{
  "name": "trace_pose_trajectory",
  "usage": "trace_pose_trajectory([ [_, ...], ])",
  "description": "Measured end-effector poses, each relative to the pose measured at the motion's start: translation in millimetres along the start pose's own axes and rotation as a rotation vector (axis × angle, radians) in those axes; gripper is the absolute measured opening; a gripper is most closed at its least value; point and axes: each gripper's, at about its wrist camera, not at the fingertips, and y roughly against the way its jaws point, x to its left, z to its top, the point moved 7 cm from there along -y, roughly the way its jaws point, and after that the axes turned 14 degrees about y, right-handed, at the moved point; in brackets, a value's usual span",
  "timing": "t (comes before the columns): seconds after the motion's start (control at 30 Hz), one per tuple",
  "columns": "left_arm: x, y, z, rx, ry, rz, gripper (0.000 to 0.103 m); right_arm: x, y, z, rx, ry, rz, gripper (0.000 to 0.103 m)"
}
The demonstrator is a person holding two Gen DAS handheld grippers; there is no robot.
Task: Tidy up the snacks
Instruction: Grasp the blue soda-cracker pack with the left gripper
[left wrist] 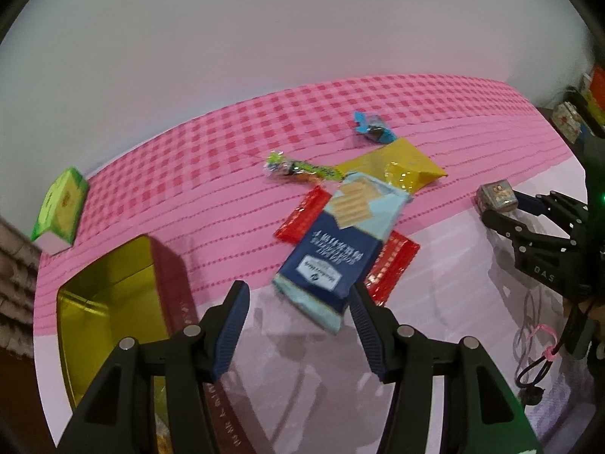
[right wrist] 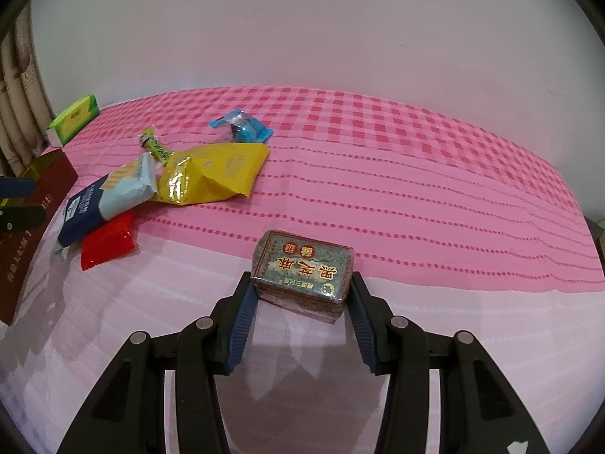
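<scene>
My left gripper (left wrist: pixel 298 325) hangs open above the table's near side, nothing between its pads. Just ahead of it a blue biscuit pack (left wrist: pixel 340 242) lies across two red packets (left wrist: pixel 302 215), its near end close to the right finger without touching it. Left of this gripper stands an open red tin with a gold inside (left wrist: pixel 113 302). My right gripper (right wrist: pixel 300 302) is shut on a small grey-green wrapped block (right wrist: pixel 304 272), held just over the cloth. That block (left wrist: pixel 497 195) also shows in the left wrist view, at the right.
On the pink checked cloth (right wrist: pixel 416 189) lie a yellow pouch (right wrist: pixel 223 174), a green candy strip (right wrist: pixel 155 145) and a blue wrapped candy (right wrist: pixel 242 126). A green box (right wrist: pixel 73 119) lies at the far left by the wall. The red tin (right wrist: pixel 34 219) stands at the left edge.
</scene>
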Motion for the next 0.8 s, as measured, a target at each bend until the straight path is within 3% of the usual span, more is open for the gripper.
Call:
trace_pose_trajectory([
  [0.33, -22.8, -21.9, 12.3, 0.072, -0.045, -0.104, 0.061, 0.4, -0.1, -0.1, 0.000, 0.001, -0.002, 0.044],
  [0.6, -22.7, -41.1, 21.4, 0.103, -0.011, -0.114, 0.061, 0.8, 0.1, -0.1, 0.000, 0.001, -0.002, 0.044],
  [0.8, -34.7, -43.7, 22.6, 0.114, -0.057, -0.125, 0.062, 0.7, 0.4, -0.4, 0.000, 0.000, -0.001, 0.045],
])
